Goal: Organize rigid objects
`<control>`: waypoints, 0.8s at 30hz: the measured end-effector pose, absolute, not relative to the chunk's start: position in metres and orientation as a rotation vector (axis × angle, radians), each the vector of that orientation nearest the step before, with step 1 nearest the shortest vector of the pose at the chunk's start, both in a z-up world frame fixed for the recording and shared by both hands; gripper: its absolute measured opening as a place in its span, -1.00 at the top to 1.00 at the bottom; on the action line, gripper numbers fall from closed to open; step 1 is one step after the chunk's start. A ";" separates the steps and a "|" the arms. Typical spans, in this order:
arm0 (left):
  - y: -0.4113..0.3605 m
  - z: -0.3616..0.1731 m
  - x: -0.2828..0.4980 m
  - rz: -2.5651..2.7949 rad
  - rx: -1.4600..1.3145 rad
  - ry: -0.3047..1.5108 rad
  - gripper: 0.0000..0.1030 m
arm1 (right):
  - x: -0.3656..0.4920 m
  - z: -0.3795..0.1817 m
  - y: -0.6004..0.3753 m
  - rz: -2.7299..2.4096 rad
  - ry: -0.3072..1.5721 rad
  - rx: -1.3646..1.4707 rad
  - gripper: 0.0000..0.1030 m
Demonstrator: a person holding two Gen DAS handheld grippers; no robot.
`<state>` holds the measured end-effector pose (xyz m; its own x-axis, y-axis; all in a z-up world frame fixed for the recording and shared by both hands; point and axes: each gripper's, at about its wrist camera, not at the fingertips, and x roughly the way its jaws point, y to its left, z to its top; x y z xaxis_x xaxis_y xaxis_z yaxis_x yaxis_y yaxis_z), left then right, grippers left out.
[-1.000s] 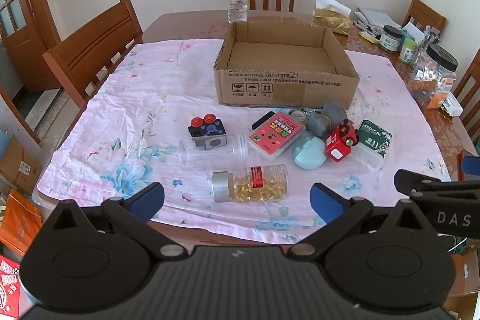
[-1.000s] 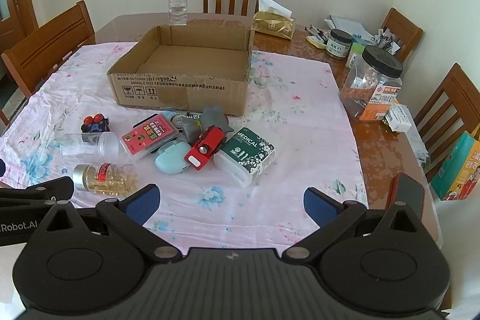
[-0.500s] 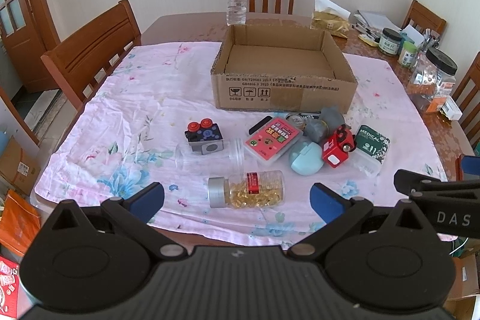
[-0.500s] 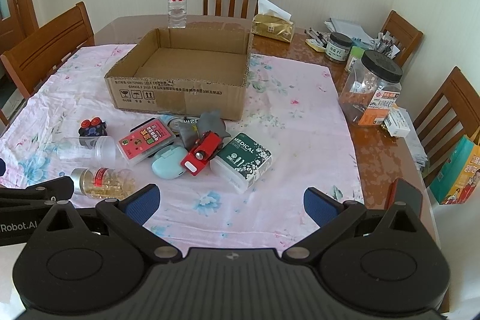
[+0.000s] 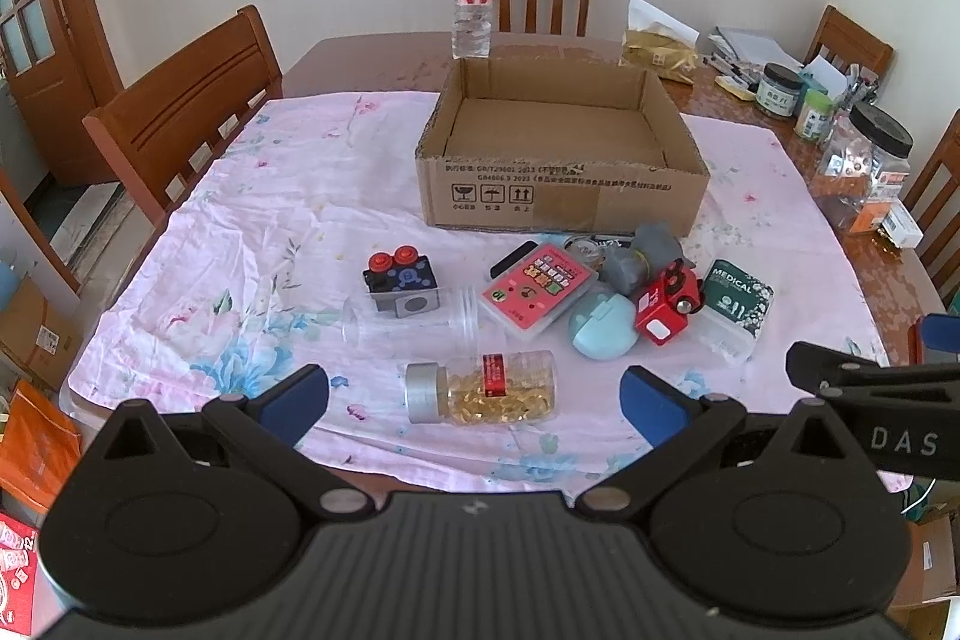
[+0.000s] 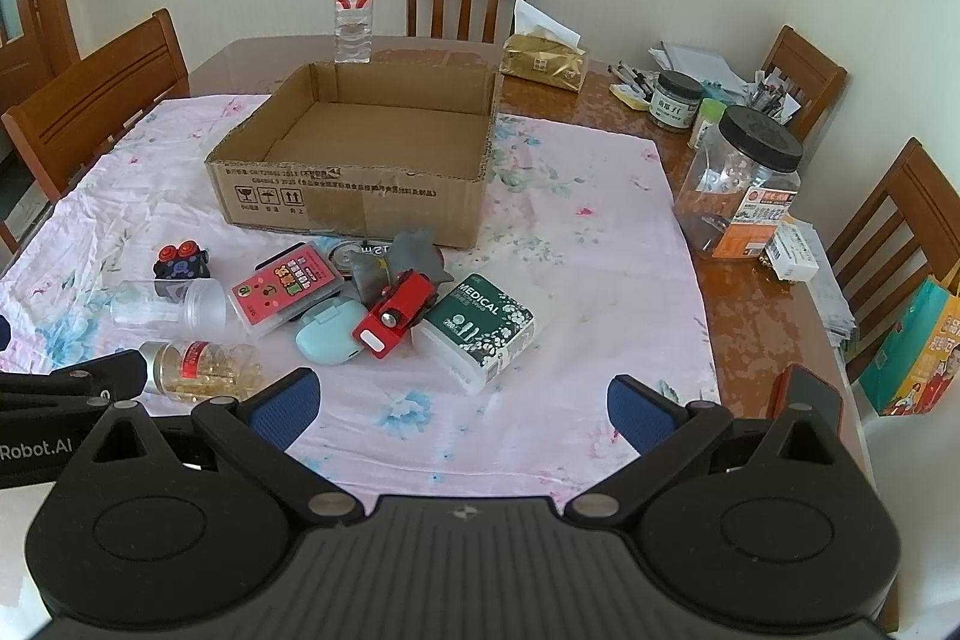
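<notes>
An open empty cardboard box [image 5: 564, 196] [image 6: 360, 202] stands mid-table on a pink floral cloth. In front of it lie a capsule bottle [image 5: 483, 388] [image 6: 201, 370], a clear jar [image 5: 408, 322], a black toy block with red knobs [image 5: 402, 277], a pink card case [image 5: 537, 289] [image 6: 285, 286], a light blue case [image 5: 603, 325], a red toy car [image 5: 666, 301] [image 6: 396, 313], a grey object [image 5: 645, 256] and a green MEDICAL pack [image 5: 735, 295] [image 6: 483, 319]. My left gripper [image 5: 474, 397] and right gripper [image 6: 462, 403] are open, empty, hovering near the front edge.
A water bottle [image 5: 474, 13] stands behind the box. A tissue pack [image 6: 543, 58], jars [image 6: 741, 184] and stationery crowd the table's right side. Wooden chairs [image 5: 186, 112] surround the table. Each gripper's side shows in the other's view.
Both grippers have pulled back and risen slightly, so the objects look farther away. Nothing on the table has moved.
</notes>
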<state>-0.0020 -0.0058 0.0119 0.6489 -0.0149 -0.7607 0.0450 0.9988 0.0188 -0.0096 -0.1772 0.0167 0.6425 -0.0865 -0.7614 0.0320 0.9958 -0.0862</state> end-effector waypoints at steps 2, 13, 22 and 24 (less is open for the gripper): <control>-0.007 0.012 -0.002 -0.032 0.036 0.863 -0.99 | -0.010 0.017 -0.178 -0.067 0.869 -0.067 -1.00; -0.009 0.007 -0.004 -0.043 0.016 0.847 -0.99 | -0.010 0.013 -0.181 -0.058 0.852 -0.085 -1.00; -0.007 -0.010 -0.003 -0.066 -0.016 0.786 -0.99 | -0.013 0.005 -0.185 -0.004 0.788 -0.114 -1.00; -0.007 -0.018 -0.003 -0.067 -0.022 0.786 -0.99 | -0.014 0.001 -0.186 0.008 0.781 -0.117 -1.00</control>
